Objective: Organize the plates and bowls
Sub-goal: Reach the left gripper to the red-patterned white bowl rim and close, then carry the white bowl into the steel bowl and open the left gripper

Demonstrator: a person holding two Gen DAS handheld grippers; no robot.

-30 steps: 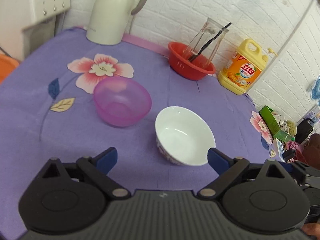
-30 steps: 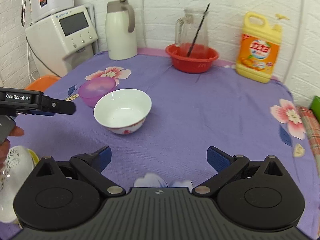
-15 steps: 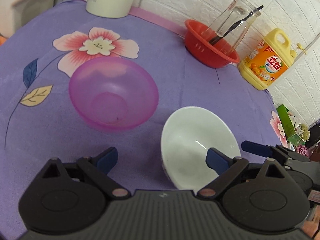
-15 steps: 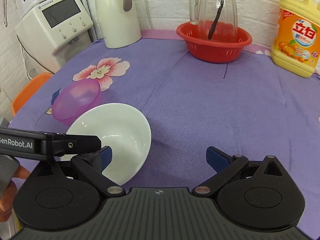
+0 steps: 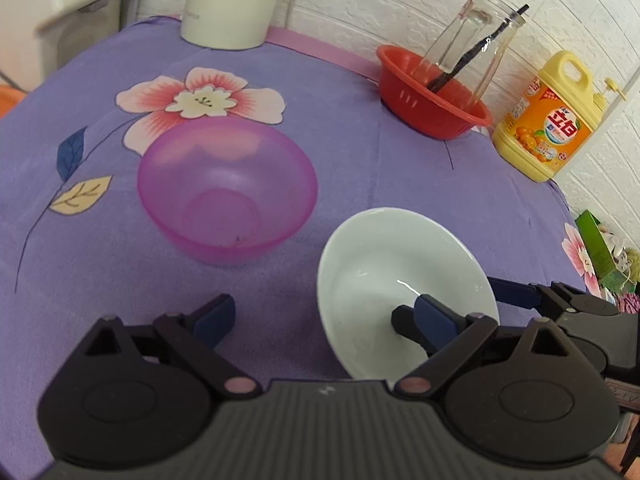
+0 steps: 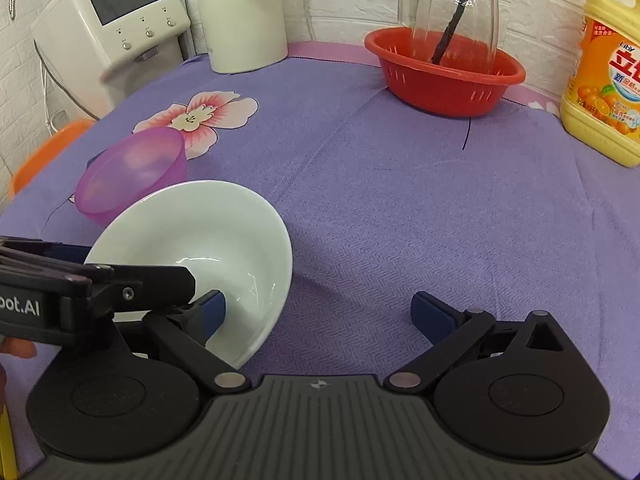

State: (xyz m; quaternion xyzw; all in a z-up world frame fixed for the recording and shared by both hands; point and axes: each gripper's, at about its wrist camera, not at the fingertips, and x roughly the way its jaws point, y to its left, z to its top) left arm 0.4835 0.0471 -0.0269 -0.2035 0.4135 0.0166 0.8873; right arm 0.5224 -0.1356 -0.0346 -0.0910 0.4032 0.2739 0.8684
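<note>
Standing near the front edge of the table [image 6: 400, 184], the white bowl [image 5: 400, 276] tilts, with one finger of each gripper inside it. The left gripper [image 5: 326, 318] has its jaws spread wide and holds nothing. The right gripper [image 6: 320, 316] is also spread wide and grips nothing. The pink bowl [image 5: 228, 184] sits just beside the white bowl, toward the left edge

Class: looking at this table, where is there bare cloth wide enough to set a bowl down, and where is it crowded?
Open cloth lies between the white bowl, the red basket and the detergent bottle. A narrower patch lies between the pink bowl and the kettle. It is crowded around the white bowl, where both tongs meet.
</note>
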